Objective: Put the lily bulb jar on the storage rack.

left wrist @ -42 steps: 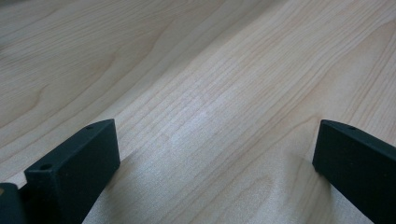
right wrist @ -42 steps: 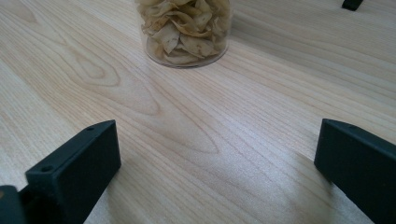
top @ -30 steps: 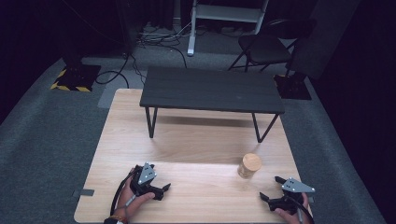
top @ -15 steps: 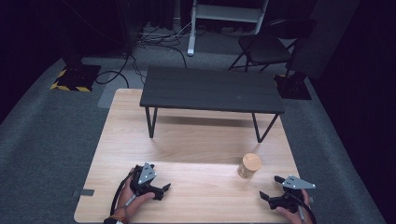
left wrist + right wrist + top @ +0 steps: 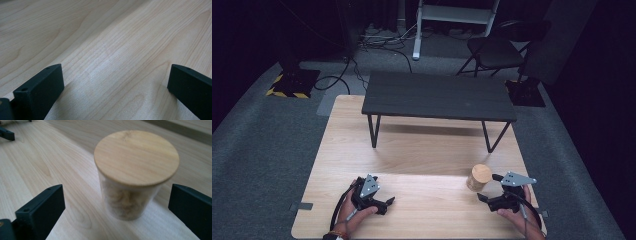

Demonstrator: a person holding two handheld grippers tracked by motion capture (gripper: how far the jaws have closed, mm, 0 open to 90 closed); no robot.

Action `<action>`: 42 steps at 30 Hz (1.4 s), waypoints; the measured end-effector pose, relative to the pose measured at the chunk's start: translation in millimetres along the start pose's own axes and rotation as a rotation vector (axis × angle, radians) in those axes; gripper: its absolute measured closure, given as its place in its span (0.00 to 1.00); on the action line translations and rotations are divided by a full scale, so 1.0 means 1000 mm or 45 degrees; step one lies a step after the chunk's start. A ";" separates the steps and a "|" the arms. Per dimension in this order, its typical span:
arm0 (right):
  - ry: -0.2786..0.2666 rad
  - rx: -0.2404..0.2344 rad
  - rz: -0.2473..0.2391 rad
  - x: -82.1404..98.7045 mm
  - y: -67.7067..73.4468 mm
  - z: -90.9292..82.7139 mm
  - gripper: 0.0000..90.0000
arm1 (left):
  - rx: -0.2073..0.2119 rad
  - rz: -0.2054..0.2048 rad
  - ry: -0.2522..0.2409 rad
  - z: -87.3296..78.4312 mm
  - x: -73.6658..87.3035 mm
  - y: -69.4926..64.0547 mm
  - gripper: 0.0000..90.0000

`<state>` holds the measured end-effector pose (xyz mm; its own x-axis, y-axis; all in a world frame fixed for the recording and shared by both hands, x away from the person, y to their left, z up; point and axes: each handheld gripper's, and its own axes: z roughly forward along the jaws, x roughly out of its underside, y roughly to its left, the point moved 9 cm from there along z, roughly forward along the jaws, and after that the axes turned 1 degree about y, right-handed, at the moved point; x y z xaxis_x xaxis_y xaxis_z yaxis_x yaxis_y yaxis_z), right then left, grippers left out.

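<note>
Right gripper [image 5: 486, 198], jaws spread, faces a cylindrical clear jar [image 5: 130, 197] with a round wooden lid [image 5: 136, 157]; left gripper [image 5: 388, 202] spread over the woodgrain bench [image 5: 422, 150].

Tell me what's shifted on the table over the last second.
The right gripper has eased slightly toward the lidded jar, jaws open, not touching it. Nothing was taken hold of or let go. The left gripper, the jar and the small black table stayed put.

Bare wooden tabletop [image 5: 422, 150] lies open between the left gripper [image 5: 387, 202] and the lidded glass jar [image 5: 479, 177]. The jar stands just ahead of the right gripper [image 5: 488, 192], between its wide-apart jaws. A small black bench [image 5: 437, 95] blocks the far half.
</note>
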<state>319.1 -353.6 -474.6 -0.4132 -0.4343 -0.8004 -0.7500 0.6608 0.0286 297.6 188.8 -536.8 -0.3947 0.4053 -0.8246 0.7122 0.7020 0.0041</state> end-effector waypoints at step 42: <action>0.096 0.067 0.026 -0.030 -0.008 0.046 0.28 | 0.005 0.006 0.001 0.001 0.000 0.000 0.01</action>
<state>361.4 -317.2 -478.1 -0.4670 -0.4640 -0.7528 -0.7138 0.7002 0.0112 298.4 188.6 -536.6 -0.3917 0.4091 -0.8242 0.7165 0.6975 0.0057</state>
